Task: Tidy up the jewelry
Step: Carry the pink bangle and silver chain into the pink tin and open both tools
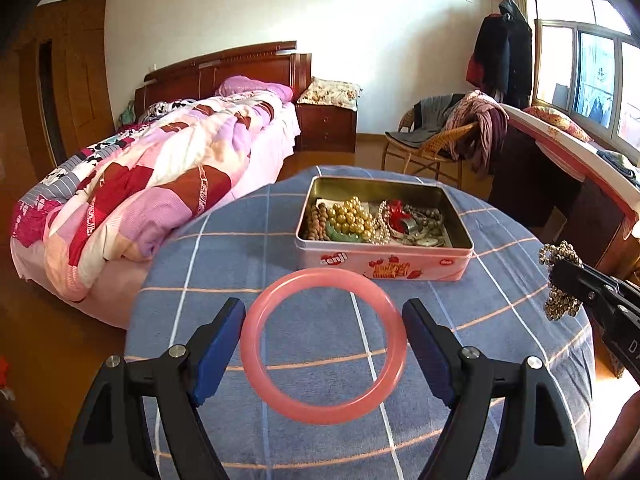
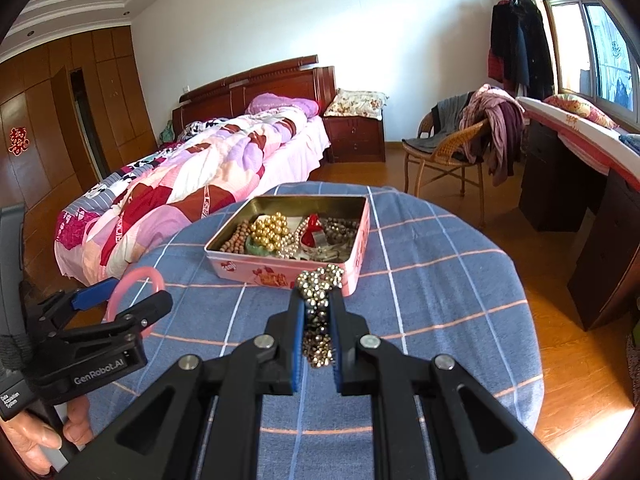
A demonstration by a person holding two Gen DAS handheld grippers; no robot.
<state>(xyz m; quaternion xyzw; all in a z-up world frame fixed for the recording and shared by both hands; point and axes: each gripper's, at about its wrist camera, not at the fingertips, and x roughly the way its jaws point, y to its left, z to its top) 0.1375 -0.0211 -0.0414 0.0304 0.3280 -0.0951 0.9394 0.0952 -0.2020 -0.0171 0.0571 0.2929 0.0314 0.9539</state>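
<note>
progress: most of the jewelry already sits in the tin (image 1: 382, 266); gold beads (image 1: 354, 216), brown wooden beads (image 1: 316, 220), a green piece and a red item are piled inside it.
left to do: you have two pieces not yet in the tin, the pink bangle (image 1: 323, 346) and the metallic bead strand (image 2: 318, 312); nothing else loose shows on the blue plaid cloth (image 1: 500, 288) around the tin.
left gripper (image 1: 324, 312): spread wide, blue pads against opposite sides of the bangle, so you are grasping it across its full width; contact on the right pad looks real but the fisheye makes it hard to confirm.
bangle place: raised off the cloth, on the near side of the tin, short of its front wall.
right gripper (image 2: 316, 304): clenched nearly closed on the bunched bead strand, beads spilling above and below the pads.
strand place: also near side of the tin, off its right front corner, lifted clear of the cloth.
next, likely: carry both over the tin rim and let go inside.
</note>
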